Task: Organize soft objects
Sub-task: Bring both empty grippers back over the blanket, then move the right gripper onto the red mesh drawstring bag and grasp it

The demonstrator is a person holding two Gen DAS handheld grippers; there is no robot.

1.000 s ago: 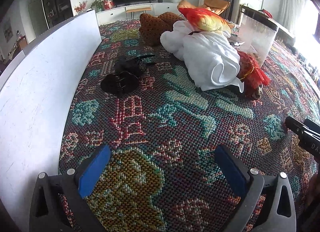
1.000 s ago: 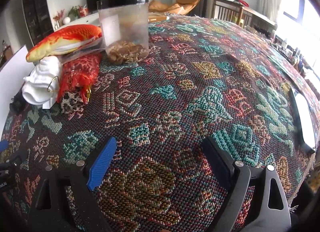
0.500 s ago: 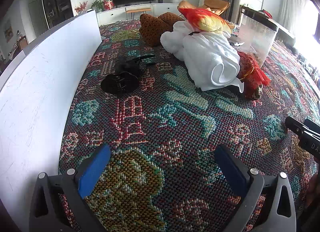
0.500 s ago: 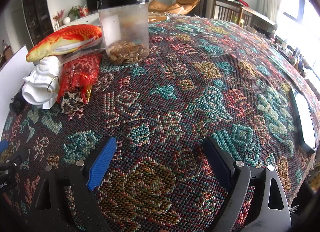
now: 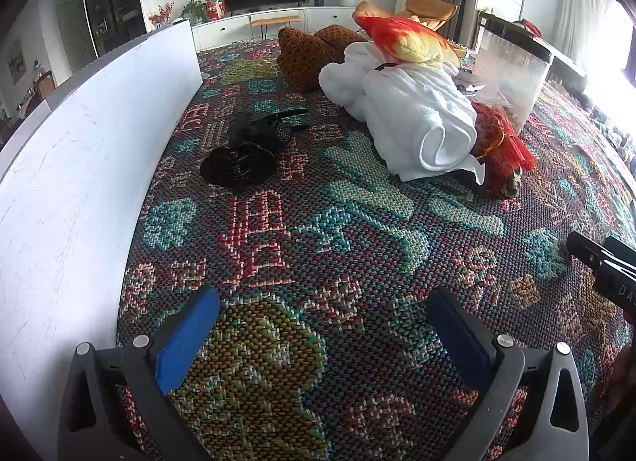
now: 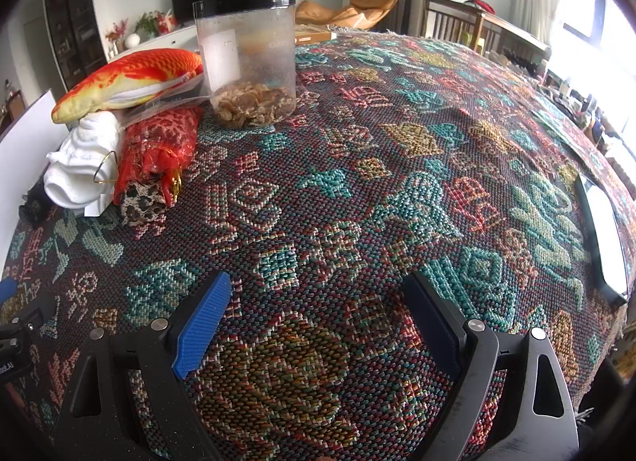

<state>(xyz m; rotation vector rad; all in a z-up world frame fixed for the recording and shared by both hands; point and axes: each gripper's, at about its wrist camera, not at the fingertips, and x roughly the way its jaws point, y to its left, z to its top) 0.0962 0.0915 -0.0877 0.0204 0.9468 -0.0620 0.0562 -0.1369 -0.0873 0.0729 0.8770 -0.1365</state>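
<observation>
A pile of soft things lies at the far side of the patterned tablecloth (image 5: 357, 246): a rolled white towel (image 5: 413, 119), an orange fish plush (image 5: 405, 41) on top of it, a brown knitted cushion (image 5: 306, 53) behind, a red mesh pouch (image 5: 501, 143) beside the towel, and a small black fabric heap (image 5: 246, 155) to the left. The towel (image 6: 83, 171), fish plush (image 6: 127, 79) and red pouch (image 6: 159, 143) also show in the right wrist view. My left gripper (image 5: 322, 326) is open and empty, low over the cloth, well short of the pile. My right gripper (image 6: 318, 322) is open and empty over bare cloth.
A white board (image 5: 79, 151) stands along the table's left side. A clear plastic jar with a black lid (image 6: 248, 59) holds dried pieces beside the pile. A leopard-print item (image 6: 141, 198) lies under the red pouch. A phone or tablet (image 6: 604, 234) lies near the right edge.
</observation>
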